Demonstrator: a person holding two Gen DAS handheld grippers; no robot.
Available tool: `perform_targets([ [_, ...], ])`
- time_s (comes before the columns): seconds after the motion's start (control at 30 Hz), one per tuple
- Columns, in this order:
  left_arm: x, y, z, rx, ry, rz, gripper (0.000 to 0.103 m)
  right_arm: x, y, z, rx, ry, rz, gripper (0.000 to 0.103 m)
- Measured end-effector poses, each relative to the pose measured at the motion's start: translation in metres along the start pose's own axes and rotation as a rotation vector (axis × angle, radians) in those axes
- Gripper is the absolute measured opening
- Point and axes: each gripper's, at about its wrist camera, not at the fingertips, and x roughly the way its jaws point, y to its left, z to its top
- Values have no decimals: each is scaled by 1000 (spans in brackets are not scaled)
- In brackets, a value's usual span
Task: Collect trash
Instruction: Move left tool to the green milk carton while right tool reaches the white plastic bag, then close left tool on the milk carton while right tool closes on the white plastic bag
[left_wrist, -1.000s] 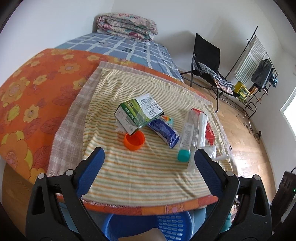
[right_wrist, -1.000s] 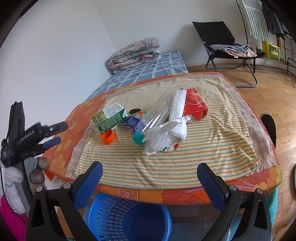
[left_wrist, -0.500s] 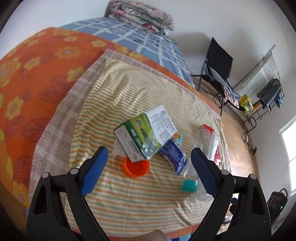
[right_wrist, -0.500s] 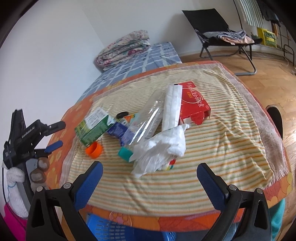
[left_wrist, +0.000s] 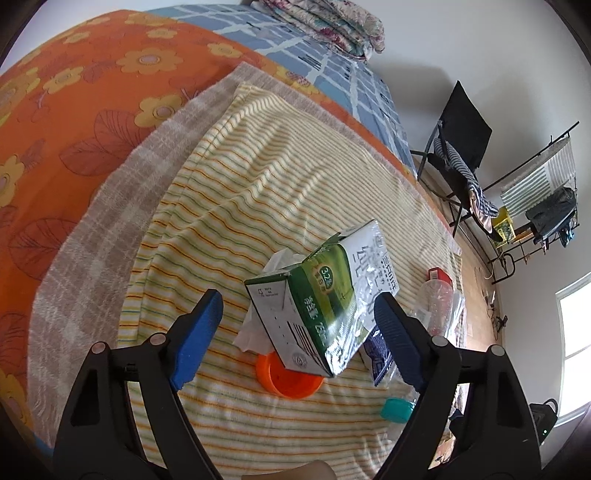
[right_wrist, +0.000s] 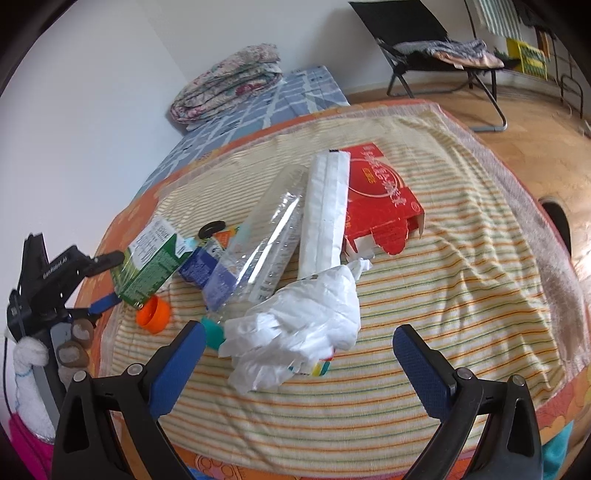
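— Closing on the green milk carton looks like the step in hand: the left gripper has its fingers spread wide, one on each side of the carton, touching nothing as far as I can tell.

— How would you take it well?

— Bring the fingers further in so the pads meet the carton's broad faces, not its open torn end, and squeeze gently; it looks empty and would crush. It lies on the striped towel with its near end over the orange cap, so lift straight up to avoid dragging the cap or the tissue along.

— And the right gripper?

— Also spread, holding nothing, hovering near the crumpled white plastic bag.

— What does its view add?

— A clear plastic bottle, a red cardboard box and a white roll, mostly hidden or cut off in the left view. The left view alone shows the tissue.
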Motion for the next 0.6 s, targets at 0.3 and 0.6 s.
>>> perform_targets([
  [0.3, 7, 6, 2, -34, 4, -29, 63, 19, -15, 5, 90, 40, 27, 100],
  [0.6, 1, -3, 3, 13, -26, -29, 46, 21, -16, 6, 113, 50, 41, 90],
])
